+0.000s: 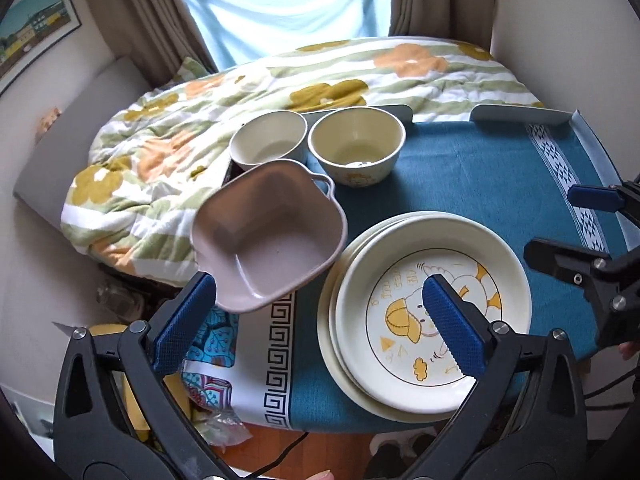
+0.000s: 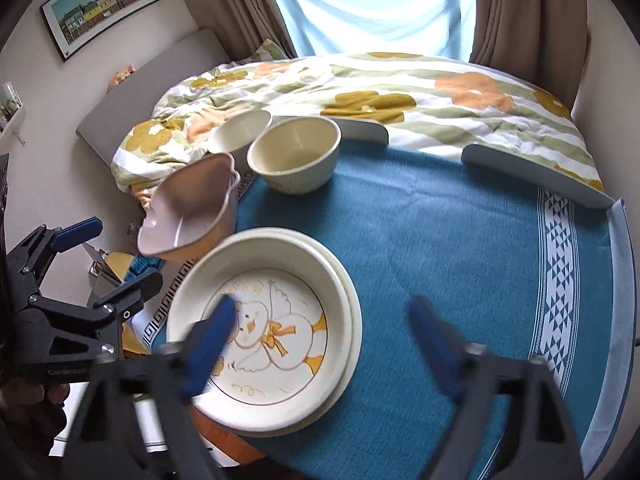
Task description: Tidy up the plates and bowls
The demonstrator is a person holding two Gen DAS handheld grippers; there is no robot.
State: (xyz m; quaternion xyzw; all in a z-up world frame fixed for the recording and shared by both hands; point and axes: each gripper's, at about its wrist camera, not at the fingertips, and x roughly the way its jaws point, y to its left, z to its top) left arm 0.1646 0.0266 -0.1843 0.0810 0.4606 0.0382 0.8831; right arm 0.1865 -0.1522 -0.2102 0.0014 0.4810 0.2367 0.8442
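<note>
A stack of cream plates (image 1: 428, 312) with a duck drawing on top lies at the near left of the blue table; it also shows in the right wrist view (image 2: 272, 320). A tilted pink square bowl (image 1: 268, 236) sits at the table's left edge (image 2: 192, 212). Behind it stand a white bowl (image 1: 270, 142) and a cream bowl (image 1: 356, 144), upright, side by side. My left gripper (image 1: 320, 320) is open and empty, spanning the pink bowl's near corner and the plates. My right gripper (image 2: 324, 340) is open and empty above the plates' right side.
The table wears a blue cloth (image 2: 460, 240) with a white patterned band at the right. A bed with a flowered quilt (image 2: 360, 88) lies just behind. Two grey-blue rails (image 2: 536, 176) edge the table's far side. Clutter lies on the floor at left (image 1: 208, 360).
</note>
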